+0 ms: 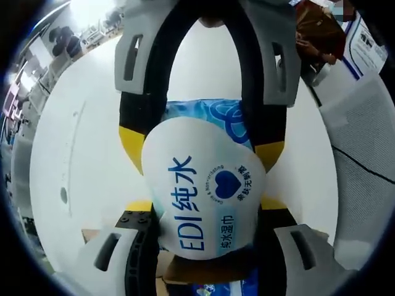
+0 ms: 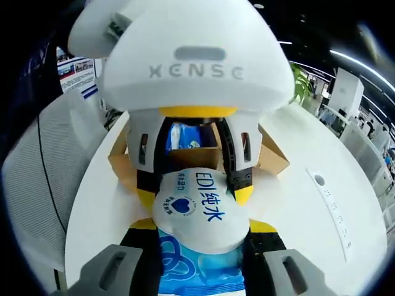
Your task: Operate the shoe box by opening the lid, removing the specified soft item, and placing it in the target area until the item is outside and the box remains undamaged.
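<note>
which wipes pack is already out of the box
The wet wipes pack with the white EDI label, clamped by the left gripper and right gripper above the white table. The other blue pack lies inside the open cardboard box.

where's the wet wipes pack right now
The wet wipes pack is held between both grippers' jaws over the white table, just in front of the open cardboard box.

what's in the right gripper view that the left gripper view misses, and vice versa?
Right gripper view alone: the open cardboard box behind the left gripper, more blue packaging inside it, and a potted plant.

Left gripper view alone: a person's hand at the table's far edge.

Both: the wet-wipe pack held from opposite ends, with the right gripper at its blue end, above the white table.
</note>
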The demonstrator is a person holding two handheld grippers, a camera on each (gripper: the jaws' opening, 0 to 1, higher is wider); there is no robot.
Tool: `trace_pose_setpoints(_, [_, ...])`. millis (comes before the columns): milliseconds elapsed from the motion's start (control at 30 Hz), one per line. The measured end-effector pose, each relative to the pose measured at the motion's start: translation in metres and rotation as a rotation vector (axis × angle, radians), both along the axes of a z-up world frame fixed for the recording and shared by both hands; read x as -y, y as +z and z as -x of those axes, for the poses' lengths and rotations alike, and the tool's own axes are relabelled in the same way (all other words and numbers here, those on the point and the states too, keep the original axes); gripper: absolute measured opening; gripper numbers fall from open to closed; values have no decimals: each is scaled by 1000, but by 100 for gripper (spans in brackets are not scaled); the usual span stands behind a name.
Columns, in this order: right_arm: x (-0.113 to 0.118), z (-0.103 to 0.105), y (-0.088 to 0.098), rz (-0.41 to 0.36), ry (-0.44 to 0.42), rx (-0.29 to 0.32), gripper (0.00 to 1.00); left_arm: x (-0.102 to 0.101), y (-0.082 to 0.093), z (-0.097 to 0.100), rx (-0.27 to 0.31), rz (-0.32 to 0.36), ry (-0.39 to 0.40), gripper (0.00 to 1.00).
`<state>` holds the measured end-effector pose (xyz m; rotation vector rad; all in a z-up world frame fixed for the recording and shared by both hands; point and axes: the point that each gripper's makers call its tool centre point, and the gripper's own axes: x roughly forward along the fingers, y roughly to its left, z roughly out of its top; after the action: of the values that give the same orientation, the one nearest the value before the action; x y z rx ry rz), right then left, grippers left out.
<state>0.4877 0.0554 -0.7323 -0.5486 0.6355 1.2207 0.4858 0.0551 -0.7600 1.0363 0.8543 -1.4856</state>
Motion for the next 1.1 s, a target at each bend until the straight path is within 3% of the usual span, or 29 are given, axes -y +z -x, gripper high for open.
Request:
trace_pose_setpoints(533, [3,0,-11,4,17,16,48,1,-12,0,15,-26,6,62])
trace_pose_setpoints(1100, [17,3,-25,39,23,15,49,12,-18,0,13,-9,17,62])
